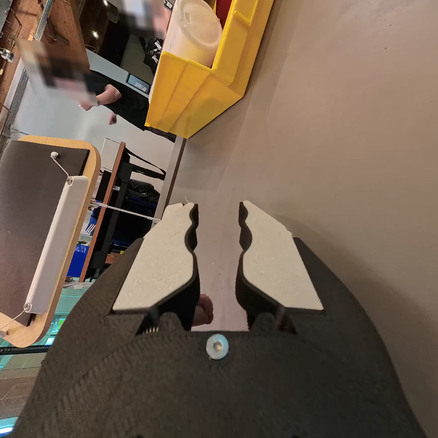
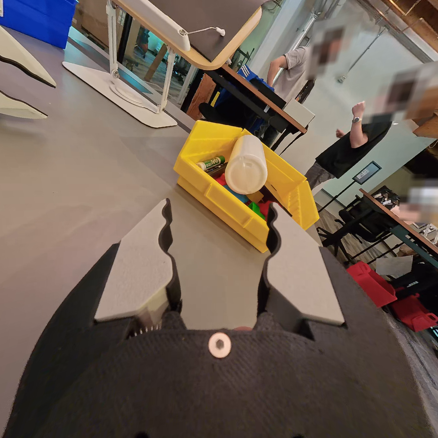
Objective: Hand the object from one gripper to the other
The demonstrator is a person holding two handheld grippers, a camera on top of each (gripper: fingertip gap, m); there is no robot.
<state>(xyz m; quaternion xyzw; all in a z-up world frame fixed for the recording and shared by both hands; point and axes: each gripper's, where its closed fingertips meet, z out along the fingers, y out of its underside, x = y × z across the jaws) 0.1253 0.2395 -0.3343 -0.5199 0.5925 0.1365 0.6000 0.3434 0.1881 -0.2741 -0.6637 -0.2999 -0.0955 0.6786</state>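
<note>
Hovering: both my grippers sit over the grey table [image 2: 71, 180], nothing in either one.
Left gripper [image 1: 218, 206]: fingers apart with a modest gap, only bare tabletop between them. This view is rolled sideways, so the table runs up the right side.
Right gripper [image 2: 219, 206]: fingers spread wider, also empty, pointed at the yellow bin [image 2: 227, 211].
Other gripper in shot: my left one's pale fingertips poke in at the left edge of the right wrist view, well apart from the bin.
Bin location: on the table just past my right fingertips; in the left view it's ahead near the table edge [image 1: 189, 94].
Object candidates: a white plastic bottle [image 2: 246, 166] lies tilted across the bin, base toward me, resting on the pile. Beside it is a green-labelled marker [image 2: 212, 162], plus red, blue and green blocks [image 2: 257, 208] underneath. Can't tell which one is the task's object.
Background: a tilted wooden-edged stand [image 2: 203, 26] on a white base, a blue bin [image 2: 40, 21] far left, people standing off past the table.
</note>
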